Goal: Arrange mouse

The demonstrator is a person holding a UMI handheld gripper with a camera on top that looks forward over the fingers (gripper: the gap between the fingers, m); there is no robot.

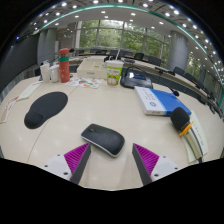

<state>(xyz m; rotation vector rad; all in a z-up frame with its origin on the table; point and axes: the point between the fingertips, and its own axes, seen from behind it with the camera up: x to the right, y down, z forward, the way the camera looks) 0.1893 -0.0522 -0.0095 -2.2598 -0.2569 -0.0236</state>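
A dark grey computer mouse (102, 139) with a silver edge lies on the pale table (110, 105), just ahead of my fingers and slightly left of the gap's middle. A black oval mouse mat (46, 108) lies farther off to the left. My gripper (110, 158) is open, its two purple pads (147, 157) spread wide apart. Nothing is held between them.
A blue and white box (160, 100) lies to the right, with a black and orange object (180, 120) beside it. Bottles (64, 66), a cup (115, 73) and a dark bag (134, 78) stand at the back. Chairs and windows are beyond.
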